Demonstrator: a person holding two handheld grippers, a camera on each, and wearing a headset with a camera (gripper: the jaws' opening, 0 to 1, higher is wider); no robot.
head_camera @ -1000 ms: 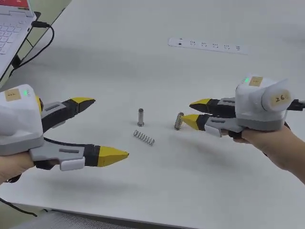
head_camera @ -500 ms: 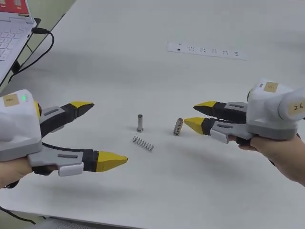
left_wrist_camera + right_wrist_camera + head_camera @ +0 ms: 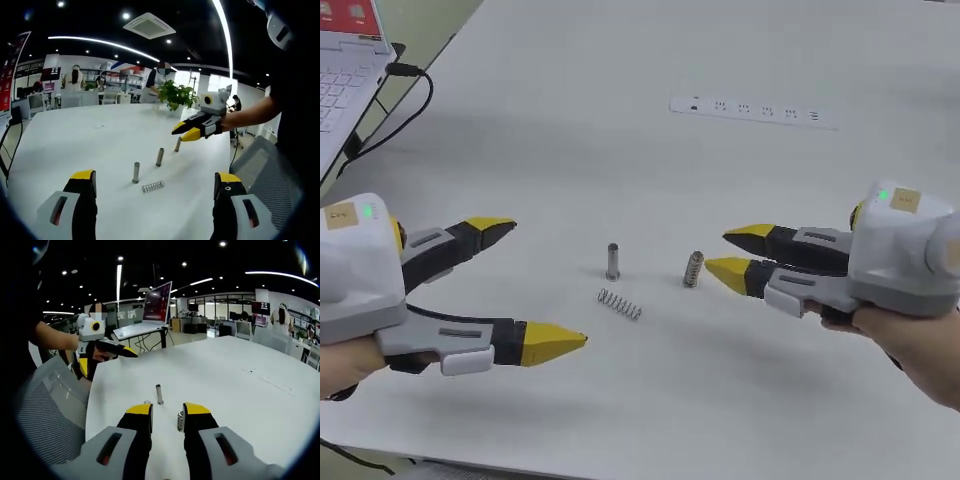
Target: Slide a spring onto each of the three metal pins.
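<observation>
Left gripper jaws wide, empty. Right gripper jaws narrowly parted, empty, just beside sprung pin. Loose spring lies near bare pin. Third pin seemingly sprung. Next: pinch loose spring, align over bare pin.

A bare metal pin, short and grey, is standing upright on the white desk. To its right, apart from it, a second pin is standing with a coiled spring already sitting over its shaft, leaning slightly. A loose spring is lying on its side just in front of the bare pin, not touching it. In the left gripper view a third pin is standing farther back, looking coiled too.
</observation>
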